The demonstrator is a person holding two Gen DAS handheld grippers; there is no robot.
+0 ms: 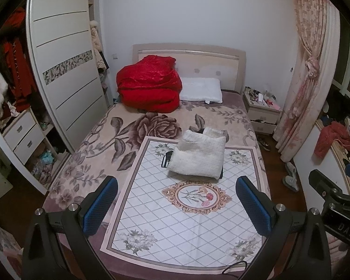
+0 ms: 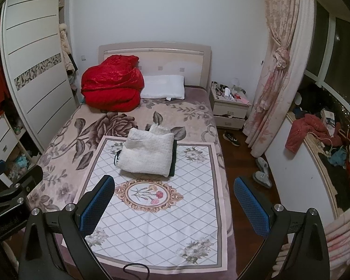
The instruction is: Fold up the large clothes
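A folded cream fleece garment [image 1: 198, 157] lies on the far part of a white diamond-patterned cloth [image 1: 186, 221] spread on the bed; a dark garment peeks from under it. It also shows in the right wrist view [image 2: 147, 154] on the same cloth [image 2: 156, 221]. My left gripper [image 1: 177, 206] is open and empty, held above the near end of the cloth. My right gripper [image 2: 175, 206] is open and empty, above the cloth's near right part. Both are well short of the garment.
A red quilt bundle [image 1: 149, 86] and white pillow [image 1: 200, 89] lie at the headboard. A wardrobe [image 1: 65, 74] stands left, a nightstand [image 2: 231, 107] and curtain [image 2: 275, 70] right. Shoes [image 2: 262, 176] lie on the floor. A cluttered ledge [image 2: 319, 140] is far right.
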